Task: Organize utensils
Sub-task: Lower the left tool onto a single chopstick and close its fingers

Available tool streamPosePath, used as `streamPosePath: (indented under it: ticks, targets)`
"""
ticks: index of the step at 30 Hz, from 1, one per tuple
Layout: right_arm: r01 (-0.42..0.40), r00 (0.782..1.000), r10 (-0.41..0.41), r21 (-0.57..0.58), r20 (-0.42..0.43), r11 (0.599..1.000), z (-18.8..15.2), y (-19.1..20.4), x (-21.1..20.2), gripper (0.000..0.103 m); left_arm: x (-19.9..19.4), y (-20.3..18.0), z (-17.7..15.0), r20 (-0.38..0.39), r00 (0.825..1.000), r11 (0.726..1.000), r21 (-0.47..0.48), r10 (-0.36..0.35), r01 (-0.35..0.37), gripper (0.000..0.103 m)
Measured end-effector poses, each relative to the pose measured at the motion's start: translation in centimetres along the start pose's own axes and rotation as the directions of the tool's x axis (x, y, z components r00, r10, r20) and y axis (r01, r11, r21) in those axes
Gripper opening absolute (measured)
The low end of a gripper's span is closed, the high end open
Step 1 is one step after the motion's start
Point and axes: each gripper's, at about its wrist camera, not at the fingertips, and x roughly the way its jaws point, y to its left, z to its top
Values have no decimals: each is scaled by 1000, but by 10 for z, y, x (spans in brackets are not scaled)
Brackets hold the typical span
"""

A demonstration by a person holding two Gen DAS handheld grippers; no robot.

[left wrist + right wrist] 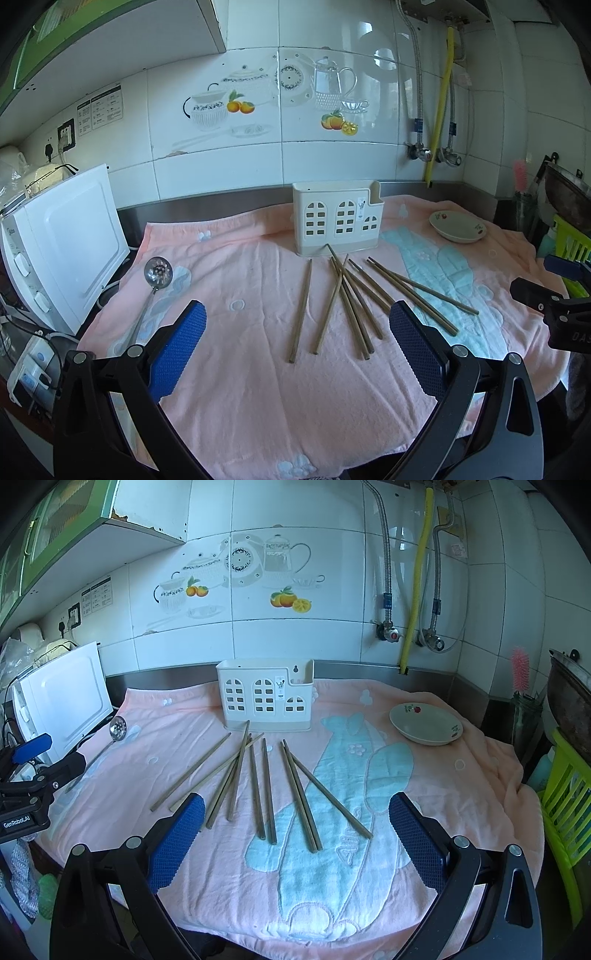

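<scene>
Chopsticks lie before the holder, its contents unseen; both claws gape, holding nothing.

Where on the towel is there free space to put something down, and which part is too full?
Free: the near towel in front of the chopsticks, and the patch between slotted spoon and chopsticks. Smaller room lies between the dish and holder. Crowded: directly before the holder.

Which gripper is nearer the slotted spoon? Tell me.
Left. The left gripper hovers just right of the spoon. The right gripper sits further right, beyond the chopsticks.
</scene>
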Motion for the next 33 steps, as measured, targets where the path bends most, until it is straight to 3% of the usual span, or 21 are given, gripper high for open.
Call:
streamPosePath:
  ticks: [22, 33]
  targets:
    - [-15, 999, 13, -39, -37, 999, 5, -13, 45, 97, 54, 18, 5, -107, 994, 999, -32, -10, 6, 98]
    - [-12, 996, 3, -91, -95, 996, 2, -22, 80, 97, 86, 21, 5, -164, 986, 999, -40, -28, 22, 95]
